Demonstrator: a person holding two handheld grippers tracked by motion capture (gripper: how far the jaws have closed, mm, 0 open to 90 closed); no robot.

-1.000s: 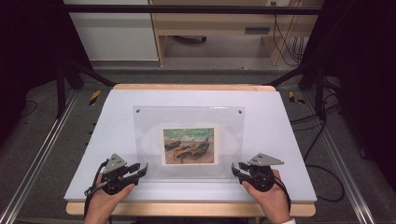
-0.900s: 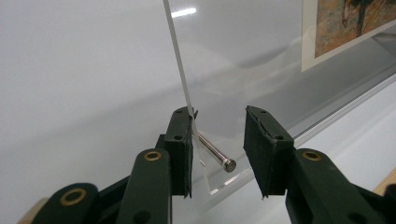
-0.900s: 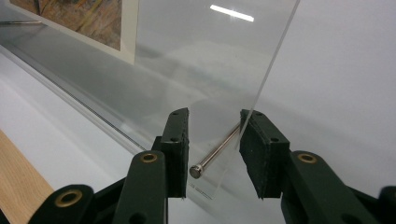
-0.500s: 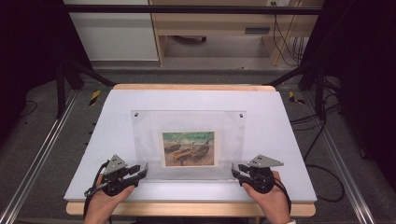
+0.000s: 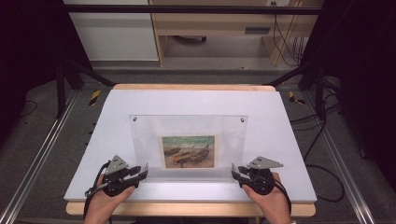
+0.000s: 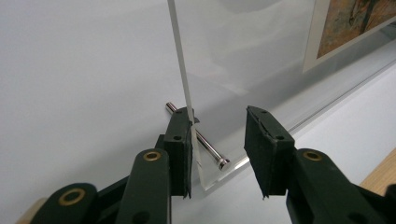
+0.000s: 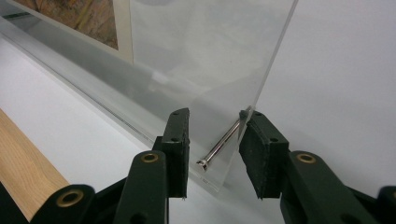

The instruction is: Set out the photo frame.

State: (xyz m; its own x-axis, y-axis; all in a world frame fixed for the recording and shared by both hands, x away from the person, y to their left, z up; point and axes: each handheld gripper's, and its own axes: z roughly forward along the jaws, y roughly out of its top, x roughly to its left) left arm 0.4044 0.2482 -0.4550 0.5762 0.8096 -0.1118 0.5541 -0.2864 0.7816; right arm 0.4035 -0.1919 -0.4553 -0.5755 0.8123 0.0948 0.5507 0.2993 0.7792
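Since the earlier frames the clear acrylic frame [image 5: 188, 144] has tipped up a little further from the white counter [image 5: 289, 140], its top edge with the two upper bolts now leaning farther away from the person, while both hands have kept their places at its near corners. It stands on its near edge in the middle of the counter, with a small painted picture [image 5: 189, 151] of boats sandwiched inside it. At the frame's near left corner, the left tool [image 5: 142, 172] has its jaws partly apart around the corner; in the left gripper view the left tool [image 6: 218, 145] has one pad against the pane's edge beside a metal bolt [image 6: 196, 136], while the other pad stands clear of it. At the near right corner, the right tool [image 5: 235, 172] mirrors this; in the right gripper view the right tool [image 7: 214, 148] straddles the corner, one pad touching the pane's edge where another bolt [image 7: 222, 145] passes through, the other pad a gap away.
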